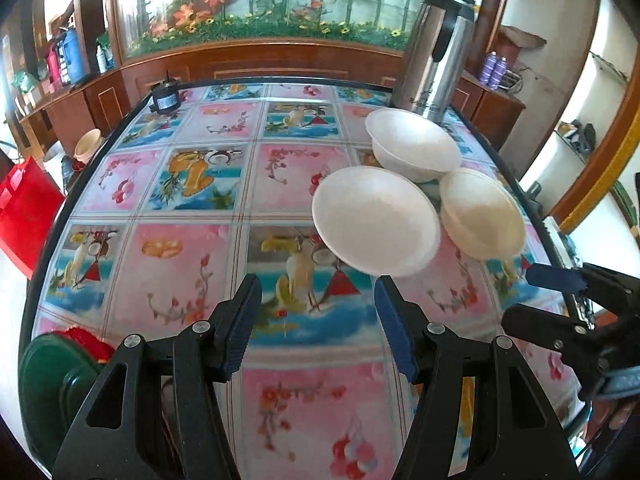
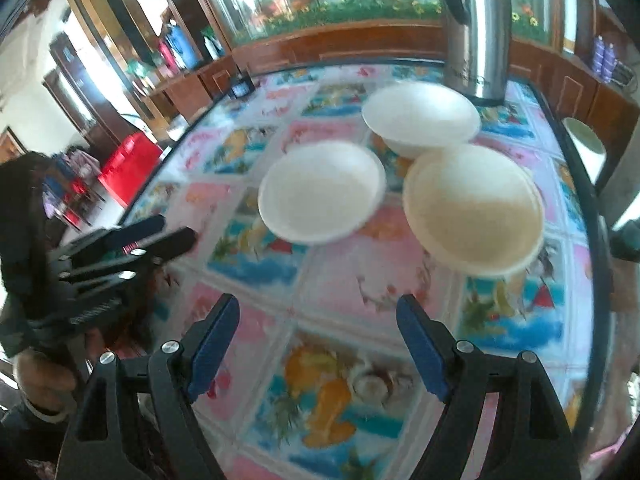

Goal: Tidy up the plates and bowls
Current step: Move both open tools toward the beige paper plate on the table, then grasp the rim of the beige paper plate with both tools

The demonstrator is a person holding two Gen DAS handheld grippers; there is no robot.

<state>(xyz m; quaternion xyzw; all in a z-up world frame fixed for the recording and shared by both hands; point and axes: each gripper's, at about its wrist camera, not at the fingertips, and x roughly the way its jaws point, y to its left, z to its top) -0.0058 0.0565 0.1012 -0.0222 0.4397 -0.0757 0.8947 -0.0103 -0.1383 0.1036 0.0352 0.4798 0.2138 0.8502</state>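
Three white foam bowls sit close together on the patterned table. In the left wrist view the near bowl [image 1: 374, 220] lies just past my left gripper [image 1: 318, 286], which is open and empty above the table. A second bowl [image 1: 414, 144] is behind it and a cream bowl [image 1: 482, 214] is to its right. In the right wrist view they are the left bowl [image 2: 320, 190], the far bowl [image 2: 420, 116] and the cream bowl [image 2: 474, 206]. My right gripper [image 2: 318, 306] is open and empty, short of the bowls. It shows at the right edge of the left wrist view [image 1: 532, 296].
A tall steel thermos jug [image 1: 436, 48] stands at the table's far right, behind the bowls. A small black motor [image 1: 165, 98] sits at the far left corner. A green object [image 1: 52, 384] lies at the near left edge. Wooden cabinets run behind the table.
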